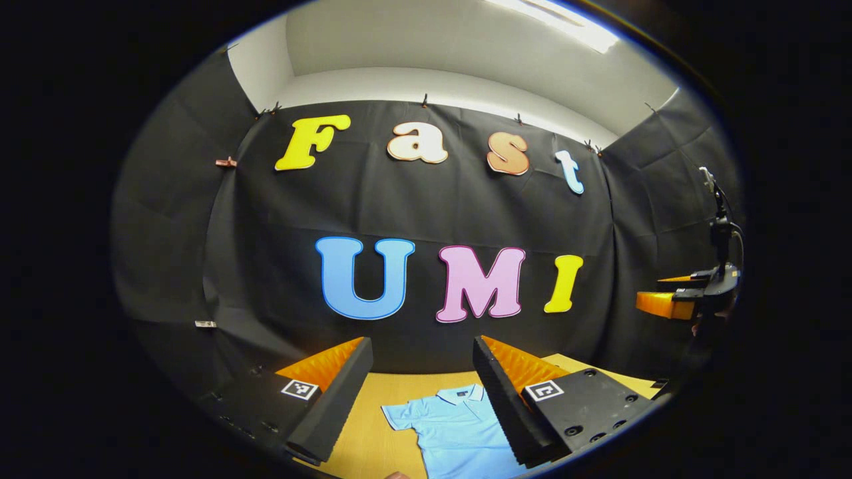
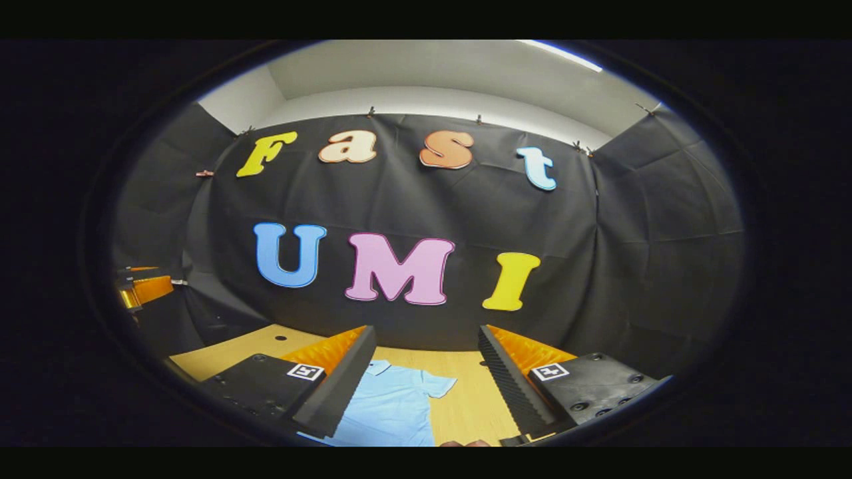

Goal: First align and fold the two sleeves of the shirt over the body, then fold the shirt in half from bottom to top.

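A light blue polo shirt (image 1: 452, 429) lies flat on the wooden table (image 1: 363, 436), collar toward the back wall, one short sleeve spread out to the side. My left gripper (image 1: 423, 372) hangs open above it with nothing between its fingers. In the right gripper view the same shirt (image 2: 393, 402) lies below with a sleeve spread toward the middle, and my right gripper (image 2: 426, 359) is open and holds nothing, high over the table (image 2: 466, 399). The right gripper (image 1: 672, 303) also appears far off at the edge of the left gripper view, and the left gripper (image 2: 143, 289) at the edge of the right gripper view.
Black cloth walls close the booth at the back and both sides. A small dark hole (image 2: 280, 338) marks the tabletop at the back left. Something small and skin-toned (image 2: 466, 443) shows at the near table edge.
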